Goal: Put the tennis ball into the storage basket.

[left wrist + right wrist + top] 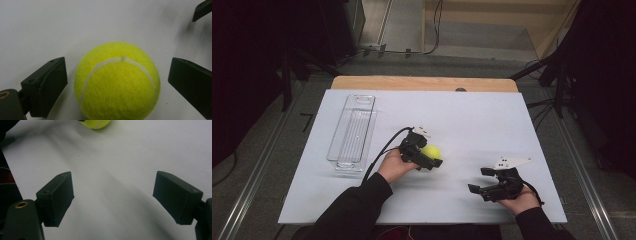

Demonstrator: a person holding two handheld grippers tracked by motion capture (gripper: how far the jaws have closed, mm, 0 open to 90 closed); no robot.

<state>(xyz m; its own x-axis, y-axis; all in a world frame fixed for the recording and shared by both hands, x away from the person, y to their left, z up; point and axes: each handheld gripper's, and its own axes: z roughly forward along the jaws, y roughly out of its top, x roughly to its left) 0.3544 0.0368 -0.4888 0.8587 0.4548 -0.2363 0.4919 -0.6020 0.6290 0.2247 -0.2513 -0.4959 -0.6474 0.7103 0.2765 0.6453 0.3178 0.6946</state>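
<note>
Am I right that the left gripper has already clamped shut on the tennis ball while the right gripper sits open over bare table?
Not quite. In the left gripper view the left gripper is open: its jaws flank the tennis ball with a gap on each side. The right gripper is indeed open over bare table.

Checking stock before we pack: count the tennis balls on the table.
1. The tennis ball lies on the white table, between the open jaws of the left claw, right of the clear tray.
</note>
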